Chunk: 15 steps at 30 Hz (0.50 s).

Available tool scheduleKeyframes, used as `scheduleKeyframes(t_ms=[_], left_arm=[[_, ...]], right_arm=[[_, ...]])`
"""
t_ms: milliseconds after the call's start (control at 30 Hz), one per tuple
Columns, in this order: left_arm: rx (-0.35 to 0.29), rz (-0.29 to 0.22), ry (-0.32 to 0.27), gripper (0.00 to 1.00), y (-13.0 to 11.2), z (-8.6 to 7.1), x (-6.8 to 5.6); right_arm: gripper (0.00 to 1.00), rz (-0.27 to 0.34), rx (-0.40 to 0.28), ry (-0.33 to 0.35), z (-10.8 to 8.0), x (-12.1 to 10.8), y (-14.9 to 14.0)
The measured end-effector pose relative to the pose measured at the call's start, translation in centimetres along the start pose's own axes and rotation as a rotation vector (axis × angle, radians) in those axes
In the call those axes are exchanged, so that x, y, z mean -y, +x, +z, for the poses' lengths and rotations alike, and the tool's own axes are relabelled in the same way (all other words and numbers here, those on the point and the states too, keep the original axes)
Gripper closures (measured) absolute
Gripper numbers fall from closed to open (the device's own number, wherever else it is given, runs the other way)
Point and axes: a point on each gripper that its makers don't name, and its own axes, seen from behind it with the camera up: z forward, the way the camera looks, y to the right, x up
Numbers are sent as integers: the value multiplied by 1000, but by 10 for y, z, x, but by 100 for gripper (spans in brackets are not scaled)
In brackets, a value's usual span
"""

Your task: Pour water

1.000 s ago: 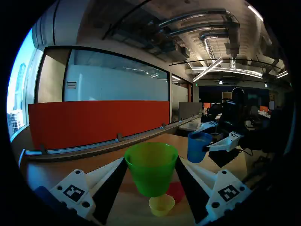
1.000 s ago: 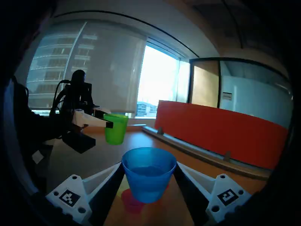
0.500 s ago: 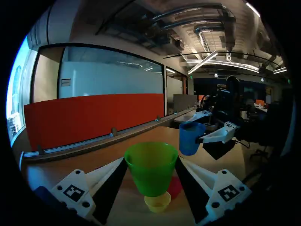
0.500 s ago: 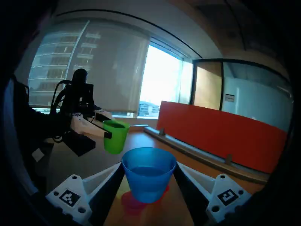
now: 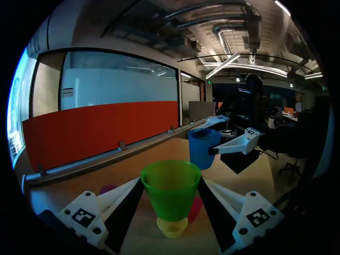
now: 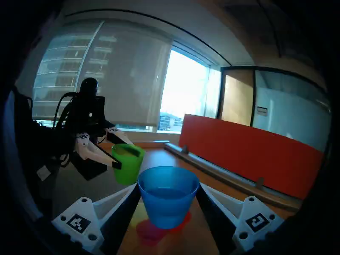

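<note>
between the left gripper (image 5: 171, 183) fingers: green cup (image 5: 171, 193), clamped, upright. right gripper (image 6: 168, 193) is clamped on the blue cup (image 6: 168, 206), water inside, ahead-right of the left one, near green but not touching. risk: tilting before blue's rim is over green's mouth dumps water on the table (image 5: 170, 152); pinched cup could twist. count: 2 grippers, 1 green, 1 blue; small cups below: 1 yellow (image 5: 172, 226), 1 red (image 5: 195, 208), 1 purple (image 5: 108, 188).

Left gripper (image 5: 170, 183), right gripper (image 6: 168, 188), fingers (image 5: 123, 204) pinched inward
</note>
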Motion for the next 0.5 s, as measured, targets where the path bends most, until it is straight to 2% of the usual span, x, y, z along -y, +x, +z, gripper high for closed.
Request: scheduleKeyframes(t_ms=[500], left_arm=[[16, 21, -28, 13, -9, 4, -14]], right_arm=[[9, -117, 10, 32, 16, 5, 21]])
